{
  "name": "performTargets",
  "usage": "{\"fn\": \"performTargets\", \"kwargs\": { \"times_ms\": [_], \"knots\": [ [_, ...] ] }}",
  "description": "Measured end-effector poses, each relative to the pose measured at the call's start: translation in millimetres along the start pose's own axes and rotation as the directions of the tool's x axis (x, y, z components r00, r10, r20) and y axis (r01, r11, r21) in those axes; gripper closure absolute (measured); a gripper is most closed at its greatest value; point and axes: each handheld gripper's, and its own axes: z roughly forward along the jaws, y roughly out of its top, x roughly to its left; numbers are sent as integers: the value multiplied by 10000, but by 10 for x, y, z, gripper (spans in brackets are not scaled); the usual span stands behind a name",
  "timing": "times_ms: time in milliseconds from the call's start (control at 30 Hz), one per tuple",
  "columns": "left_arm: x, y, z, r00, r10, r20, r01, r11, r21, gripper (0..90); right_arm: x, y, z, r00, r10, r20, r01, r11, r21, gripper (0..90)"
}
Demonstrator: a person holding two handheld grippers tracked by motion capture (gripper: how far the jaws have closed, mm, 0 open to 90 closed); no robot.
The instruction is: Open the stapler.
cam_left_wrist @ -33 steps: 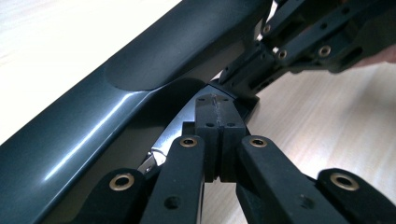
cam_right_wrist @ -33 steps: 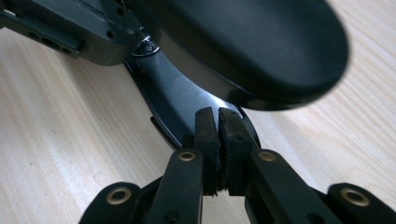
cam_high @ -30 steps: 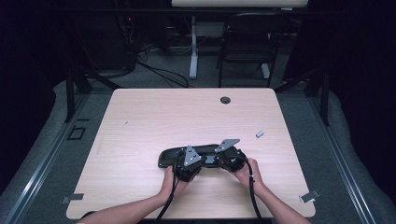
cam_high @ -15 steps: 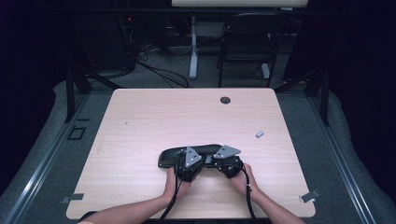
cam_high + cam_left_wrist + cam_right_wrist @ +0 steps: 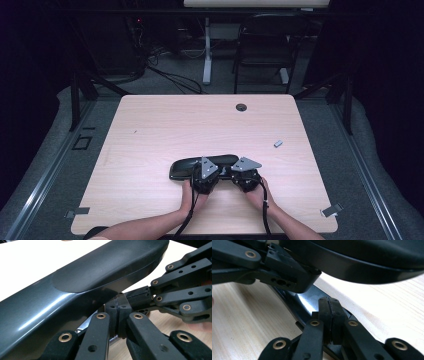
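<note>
A long glossy black housing (image 5: 184, 168), shaped like a rear-view mirror, lies at the near middle of the wooden table (image 5: 200, 125). My left gripper (image 5: 219, 174) and right gripper (image 5: 233, 174) meet tip to tip at its right end, each held in a hand. In the left gripper view my left gripper (image 5: 118, 311) is shut under the housing (image 5: 82, 282), and the right gripper (image 5: 136, 295) comes in from the right. In the right gripper view my right gripper (image 5: 329, 305) is shut against a shiny black part (image 5: 305, 298) below the housing (image 5: 374, 260). I cannot tell whether anything thin is pinched.
A small grey piece (image 5: 278, 143) lies on the table to the right. A round cable hole (image 5: 241, 107) sits near the far edge. Tape tabs (image 5: 331, 210) mark the near corners. A dark chair (image 5: 262, 40) and cables stand beyond the table.
My right gripper has sunk a little toward the table, closer to the left one. The left gripper and the black housing stay where they were.
</note>
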Motion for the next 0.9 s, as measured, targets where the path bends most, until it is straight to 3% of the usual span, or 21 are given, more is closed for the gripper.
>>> {"fn": "performTargets", "kwargs": {
  "times_ms": [200,500,667,900],
  "knots": [
    [-32,-2,14,9998,-182,68,184,9995,-237,898,2,4,6,10000,71,30,-71,10000,-2,900],
    [-69,-6,61,9999,-99,-138,94,9992,-379,898,-9,3,6,9999,153,-11,-153,9999,6,900],
    [-68,37,45,9995,-31,-315,6,9969,-787,898,-27,10,12,9993,359,-137,-359,9994,6,900],
    [-56,56,35,9997,-21,-235,3,9971,-758,898,-20,14,10,9995,306,-89,-306,9995,68,900]
  ]
}}
